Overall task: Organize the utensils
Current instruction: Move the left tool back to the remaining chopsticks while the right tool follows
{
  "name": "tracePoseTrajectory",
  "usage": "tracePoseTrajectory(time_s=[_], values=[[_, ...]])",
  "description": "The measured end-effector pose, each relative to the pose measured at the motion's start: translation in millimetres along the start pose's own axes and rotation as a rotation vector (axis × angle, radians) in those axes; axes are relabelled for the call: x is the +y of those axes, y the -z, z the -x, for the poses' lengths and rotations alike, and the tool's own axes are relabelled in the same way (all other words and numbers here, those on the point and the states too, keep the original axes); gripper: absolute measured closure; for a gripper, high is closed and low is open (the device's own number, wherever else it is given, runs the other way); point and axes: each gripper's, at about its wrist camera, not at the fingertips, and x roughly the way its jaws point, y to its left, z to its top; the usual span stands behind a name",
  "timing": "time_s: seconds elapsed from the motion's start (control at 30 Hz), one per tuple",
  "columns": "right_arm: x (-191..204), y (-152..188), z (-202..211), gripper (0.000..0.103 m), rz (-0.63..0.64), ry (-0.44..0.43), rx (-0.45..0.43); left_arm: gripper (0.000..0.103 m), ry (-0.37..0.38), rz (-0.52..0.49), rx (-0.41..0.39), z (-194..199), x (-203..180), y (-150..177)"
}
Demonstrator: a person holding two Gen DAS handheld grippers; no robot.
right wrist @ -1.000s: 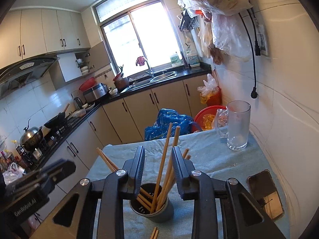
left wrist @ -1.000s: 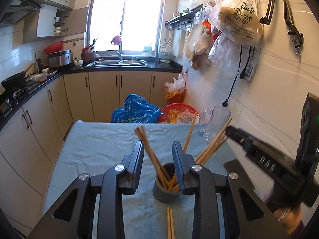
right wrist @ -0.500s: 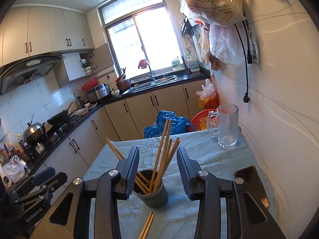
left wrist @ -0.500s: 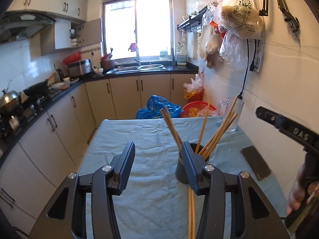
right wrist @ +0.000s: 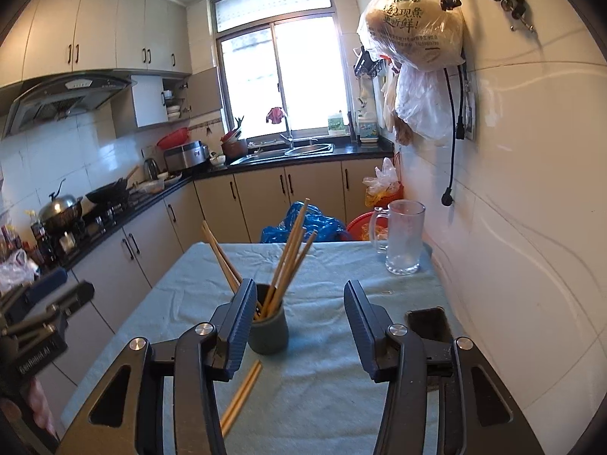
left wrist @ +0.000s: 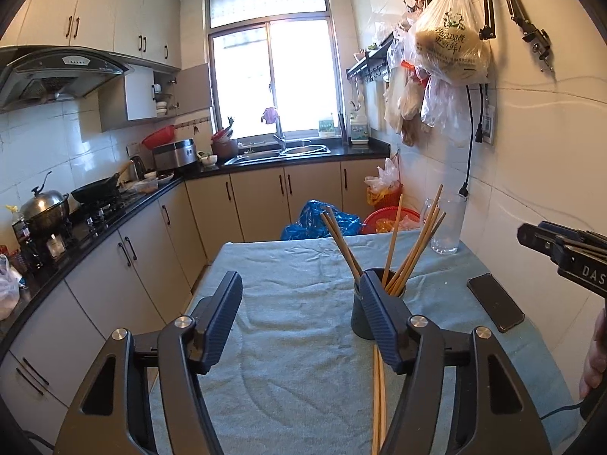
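A dark grey cup [left wrist: 359, 318] [right wrist: 268, 331] stands on the blue-green cloth-covered table [left wrist: 288, 265] and holds several wooden chopsticks [left wrist: 411, 250] [right wrist: 292, 258] that fan out. A loose pair of chopsticks [left wrist: 378, 394] [right wrist: 241, 398] lies flat on the cloth in front of the cup. My left gripper [left wrist: 299, 318] is open and empty, its right finger in front of the cup. My right gripper [right wrist: 297, 326] is open and empty, the cup just inside its left finger. The right gripper also shows at the right edge of the left wrist view [left wrist: 561, 250].
A glass mug [right wrist: 402, 239] [left wrist: 447, 223] stands at the table's far right corner by the tiled wall. A black phone [left wrist: 495, 307] [right wrist: 426, 320] lies on the cloth at the right. Kitchen counters run along the left. Plastic bags hang overhead at the right.
Both grippers have pulled back and up from the cup and opened wider. The chopsticks that stood between the right fingers now rest in the cup.
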Motion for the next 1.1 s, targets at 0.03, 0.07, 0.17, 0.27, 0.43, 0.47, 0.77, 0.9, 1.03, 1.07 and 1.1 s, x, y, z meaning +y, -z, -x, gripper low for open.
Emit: tracePoseTrajectory(time_s=[0.03,0.07,0.17,0.27,0.43,0.47,0.77,0.9,1.03,1.07,1.1], values=[[-2.0,2.1,4.7,0.05,0.006,0.004,0.001,0.037,-0.002,-0.001,-0.004,2.9,0.4,1.1],[-4.1,1.5,6.2,0.05,0.009,0.008,0.002,0.037,-0.006,-0.002,-0.006,5.3,0.6,1.8],[-10.9,5.3,17.1,0.048,0.018,0.028,0.003,0.035,-0.018,-0.007,-0.015,12.5,0.6,5.0],[-19.4,6.1,26.3,0.048,0.022,0.053,0.003,0.035,-0.024,-0.011,-0.019,18.1,0.5,9.2],[-33.1,1.7,40.6,0.047,0.037,0.098,-0.004,0.034,-0.027,-0.016,-0.012,19.1,-0.2,11.8],[-36.2,0.1,44.0,0.047,0.043,0.11,-0.007,0.034,-0.028,-0.017,-0.011,18.7,-0.1,12.2],[-51.5,8.3,44.9,0.034,0.126,0.172,0.057,0.032,-0.026,-0.003,0.042,2.9,0.7,23.8],[-52.4,35.5,24.6,0.034,0.104,0.144,0.131,0.032,0.013,0.007,0.103,-15.2,2.7,35.6],[-54.2,68.8,-1.5,0.034,0.036,0.075,0.221,0.032,0.091,0.015,0.187,-42.3,3.0,54.6],[-54.3,75.6,-7.2,0.034,0.018,0.057,0.239,0.032,0.121,0.013,0.227,-53.5,1.5,63.1],[-54.4,85.4,-14.8,0.034,-0.01,0.031,0.263,0.032,0.144,0.011,0.26,-62.3,-0.3,70.1]])
